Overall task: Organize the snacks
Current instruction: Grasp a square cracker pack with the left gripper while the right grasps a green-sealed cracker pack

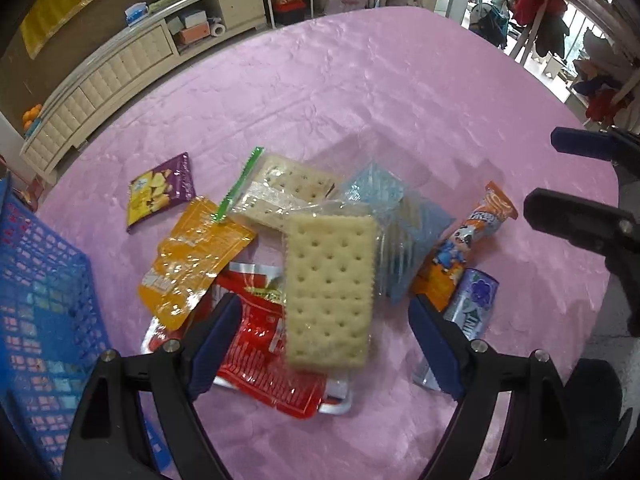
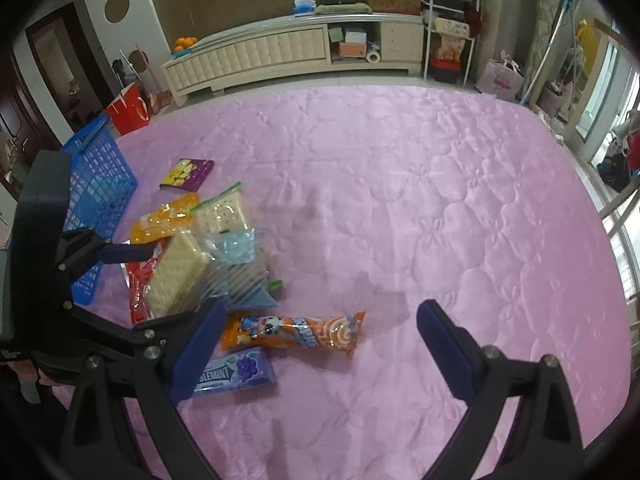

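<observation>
A pile of snacks lies on the pink quilted cloth [image 1: 360, 80]. A cracker pack [image 1: 330, 292] in clear wrap sits on top, over a red pack [image 1: 260, 348]. Around it lie an orange pouch [image 1: 192, 256], a purple chip bag [image 1: 160, 190], a second cracker pack [image 1: 288, 188], a blue-wrapped pack [image 1: 396, 236], an orange roll [image 1: 468, 248] and a purple mint box [image 1: 472, 304]. My left gripper [image 1: 324, 320] is open, its fingers astride the top cracker pack. My right gripper [image 2: 320, 328] is open and empty, over the orange roll [image 2: 296, 332] and the mint box [image 2: 236, 372].
A blue plastic basket [image 1: 44, 300] stands at the left of the pile; it also shows in the right wrist view [image 2: 100, 196]. The cloth [image 2: 440, 200] stretches far and right. A cream cabinet [image 2: 280, 52] stands beyond the edge.
</observation>
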The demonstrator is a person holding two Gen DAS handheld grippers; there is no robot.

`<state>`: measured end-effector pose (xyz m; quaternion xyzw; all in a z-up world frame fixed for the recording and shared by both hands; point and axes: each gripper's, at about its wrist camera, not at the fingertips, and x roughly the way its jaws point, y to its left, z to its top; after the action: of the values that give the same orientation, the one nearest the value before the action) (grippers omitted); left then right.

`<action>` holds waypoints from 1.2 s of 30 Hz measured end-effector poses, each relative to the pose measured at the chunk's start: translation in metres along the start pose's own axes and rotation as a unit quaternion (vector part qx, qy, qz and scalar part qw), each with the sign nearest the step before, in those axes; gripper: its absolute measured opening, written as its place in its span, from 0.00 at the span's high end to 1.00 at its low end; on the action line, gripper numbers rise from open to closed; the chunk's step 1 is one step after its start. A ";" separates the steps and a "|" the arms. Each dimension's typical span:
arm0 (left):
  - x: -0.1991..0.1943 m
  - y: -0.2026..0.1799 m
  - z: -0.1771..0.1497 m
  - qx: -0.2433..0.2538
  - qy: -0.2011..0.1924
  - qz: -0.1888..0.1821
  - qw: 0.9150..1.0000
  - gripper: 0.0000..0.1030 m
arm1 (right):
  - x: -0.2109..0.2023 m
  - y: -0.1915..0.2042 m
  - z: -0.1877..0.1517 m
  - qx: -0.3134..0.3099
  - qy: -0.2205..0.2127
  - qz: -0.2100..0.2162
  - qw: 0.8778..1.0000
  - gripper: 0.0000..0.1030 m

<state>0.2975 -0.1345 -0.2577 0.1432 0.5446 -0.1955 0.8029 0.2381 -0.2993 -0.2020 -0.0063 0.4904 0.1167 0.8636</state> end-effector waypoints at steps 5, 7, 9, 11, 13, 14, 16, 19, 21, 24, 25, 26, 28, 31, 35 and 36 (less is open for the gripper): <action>0.009 0.010 0.001 -0.015 -0.007 -0.006 1.000 0.19 | 0.002 0.003 0.002 -0.006 0.001 -0.001 1.000 0.05; 0.005 0.012 0.001 -0.019 -0.015 -0.011 1.000 0.30 | 0.003 0.004 0.003 -0.005 0.001 -0.001 1.000 0.05; 0.003 0.014 0.000 -0.020 -0.014 -0.021 0.999 0.38 | 0.005 0.005 0.005 -0.004 0.003 0.002 1.000 0.05; 0.003 0.013 -0.002 -0.017 -0.008 -0.028 0.999 0.51 | 0.006 0.006 0.007 -0.004 0.007 0.005 1.000 0.05; 0.005 0.015 -0.001 -0.019 -0.008 -0.028 0.999 0.60 | 0.008 0.009 0.010 -0.008 0.009 0.003 1.000 0.05; 0.003 0.017 -0.002 -0.024 -0.013 -0.024 0.999 0.62 | 0.009 0.010 0.012 -0.011 0.009 0.002 1.000 0.05; -0.001 0.021 -0.003 -0.032 -0.021 -0.017 0.999 0.62 | 0.010 0.014 0.017 -0.023 0.009 0.001 1.000 0.05; -0.018 0.028 -0.005 -0.046 -0.046 -0.008 0.998 0.62 | 0.014 0.019 0.027 -0.040 0.006 -0.001 0.999 0.05; -0.029 0.035 -0.004 -0.056 -0.062 0.007 0.996 0.62 | 0.016 0.023 0.036 -0.051 0.004 0.006 0.999 0.05; -0.038 0.045 0.000 -0.075 -0.072 0.022 0.994 0.62 | 0.025 0.035 0.049 -0.078 0.007 0.025 0.997 0.05; -0.041 0.049 -0.001 -0.082 -0.074 0.025 0.994 0.62 | 0.029 0.039 0.055 -0.089 0.012 0.030 0.996 0.05; -0.042 0.053 -0.001 -0.089 -0.073 0.029 0.993 0.62 | 0.033 0.042 0.058 -0.097 0.015 0.031 0.995 0.05; -0.043 0.058 -0.003 -0.097 -0.074 0.037 0.992 0.62 | 0.044 0.054 0.066 -0.128 0.023 0.032 0.991 0.05; -0.043 0.064 -0.007 -0.106 -0.073 0.047 0.991 0.62 | 0.063 0.067 0.071 -0.162 0.043 0.041 0.985 0.05; -0.038 0.069 -0.010 -0.110 -0.061 0.061 0.990 0.62 | 0.090 0.079 0.071 -0.186 0.080 0.053 0.978 0.05; -0.035 0.069 -0.011 -0.112 -0.057 0.058 0.990 0.62 | 0.095 0.082 0.071 -0.193 0.087 0.054 0.976 0.05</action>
<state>0.3097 -0.0630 -0.2273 0.0721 0.5076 -0.0945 0.8533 0.3277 -0.1924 -0.2379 -0.1565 0.5313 0.2550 0.7926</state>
